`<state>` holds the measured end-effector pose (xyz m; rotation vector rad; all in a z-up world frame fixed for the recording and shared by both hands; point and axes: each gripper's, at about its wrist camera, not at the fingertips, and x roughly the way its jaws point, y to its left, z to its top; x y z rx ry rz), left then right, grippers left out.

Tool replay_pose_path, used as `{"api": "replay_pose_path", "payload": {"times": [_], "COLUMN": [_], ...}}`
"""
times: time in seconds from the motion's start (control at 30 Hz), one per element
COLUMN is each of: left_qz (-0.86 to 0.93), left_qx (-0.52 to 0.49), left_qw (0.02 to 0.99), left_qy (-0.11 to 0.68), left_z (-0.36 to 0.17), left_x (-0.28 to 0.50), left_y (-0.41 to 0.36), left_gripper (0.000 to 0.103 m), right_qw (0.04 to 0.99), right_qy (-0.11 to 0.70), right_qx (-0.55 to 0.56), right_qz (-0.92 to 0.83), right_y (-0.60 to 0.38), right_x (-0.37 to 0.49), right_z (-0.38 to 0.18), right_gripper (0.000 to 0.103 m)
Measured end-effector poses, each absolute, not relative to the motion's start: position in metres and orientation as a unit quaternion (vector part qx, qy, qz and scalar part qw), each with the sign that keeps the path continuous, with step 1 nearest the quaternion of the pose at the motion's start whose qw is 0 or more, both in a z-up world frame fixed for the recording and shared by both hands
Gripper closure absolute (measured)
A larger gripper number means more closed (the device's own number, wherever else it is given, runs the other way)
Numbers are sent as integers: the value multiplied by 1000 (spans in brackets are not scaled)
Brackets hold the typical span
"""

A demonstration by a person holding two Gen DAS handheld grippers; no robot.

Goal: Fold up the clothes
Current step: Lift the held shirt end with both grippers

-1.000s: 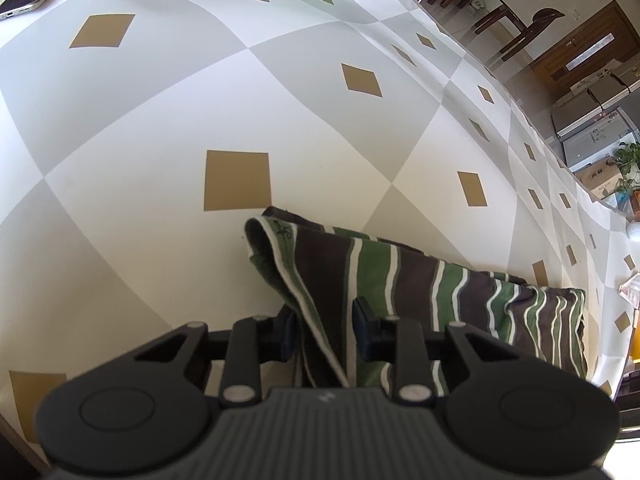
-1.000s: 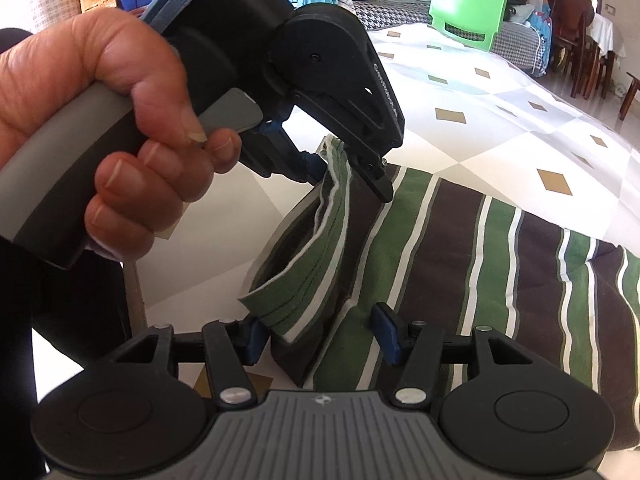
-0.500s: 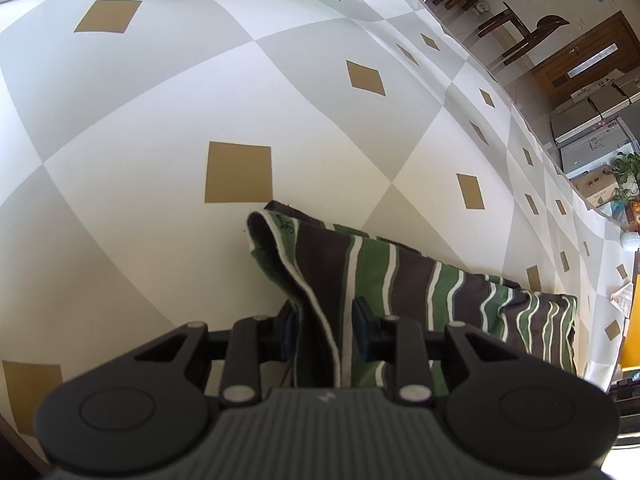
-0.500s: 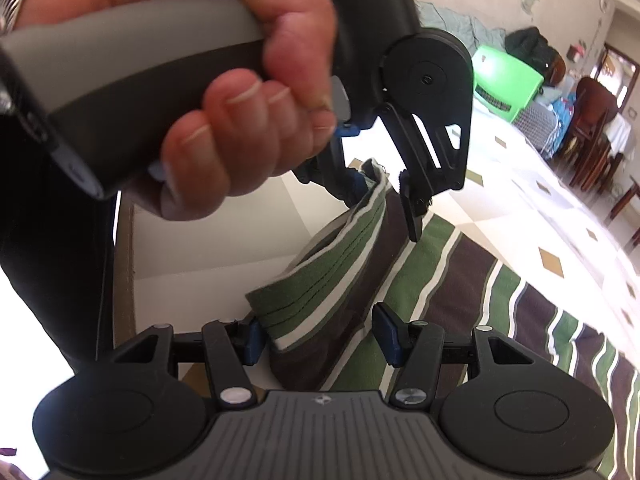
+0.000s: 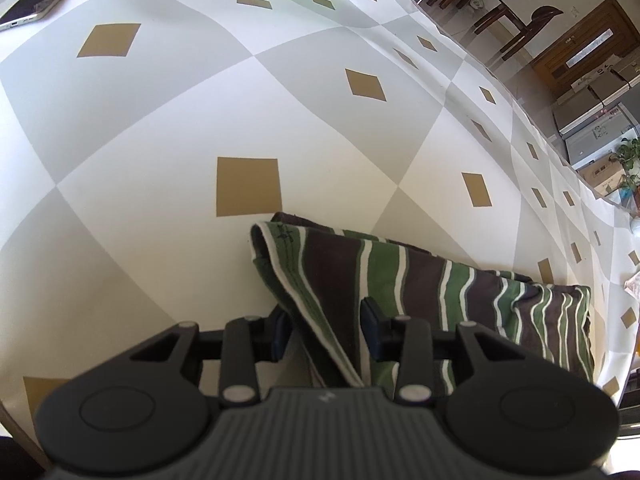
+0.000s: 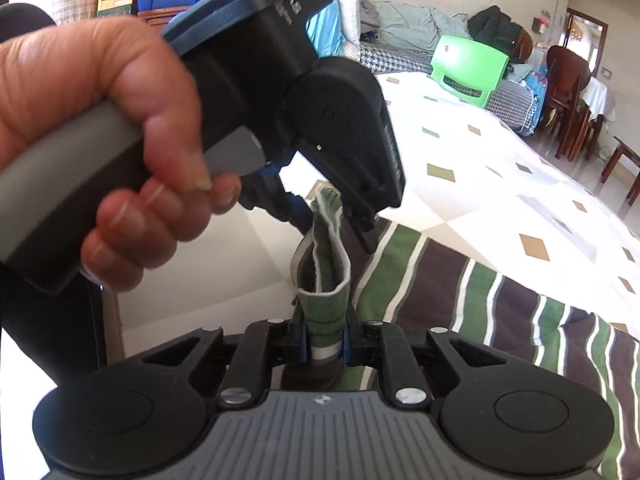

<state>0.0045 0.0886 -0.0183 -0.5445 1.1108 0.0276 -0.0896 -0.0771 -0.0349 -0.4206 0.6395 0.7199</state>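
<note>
We find the striped garment [image 5: 420,280] lying low and right of centre in the left wrist frame, on a diamond-patterned tablecloth [image 5: 200,120]. The left gripper [image 5: 326,330] stands parted, a fold of hem passing between its pads without being pinched. In the right wrist frame, the right gripper [image 6: 325,342] is clamped on the garment's edge at bottom centre. A hand [image 6: 112,152] holds the left gripper's handle, upper left.

Between the black right gripper [image 6: 325,347] pads sits a green, brown and white striped garment [image 6: 460,292]. Ahead of it spreads a white-and-grey checked tablecloth [image 5: 200,120] with tan diamonds.
</note>
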Motion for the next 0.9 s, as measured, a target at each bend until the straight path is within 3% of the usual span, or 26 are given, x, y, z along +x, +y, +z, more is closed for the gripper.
{"api": "replay_pose_path", "payload": {"times": [0.4, 0.9], "left_qz": [-2, -55], "left_qx": [-273, -280], "left_qw": [821, 845], "left_qy": [502, 452], "left_z": [-10, 33], "left_x": [-5, -3], "left_y": [85, 52], "left_gripper": [92, 92], "right_qw": [881, 907], "right_qy": [300, 280], "right_qx": [-148, -98], "right_qz": [333, 300], "right_y": [-96, -136], "right_x": [-79, -75], "right_z": [-11, 27], "right_gripper": [88, 88]}}
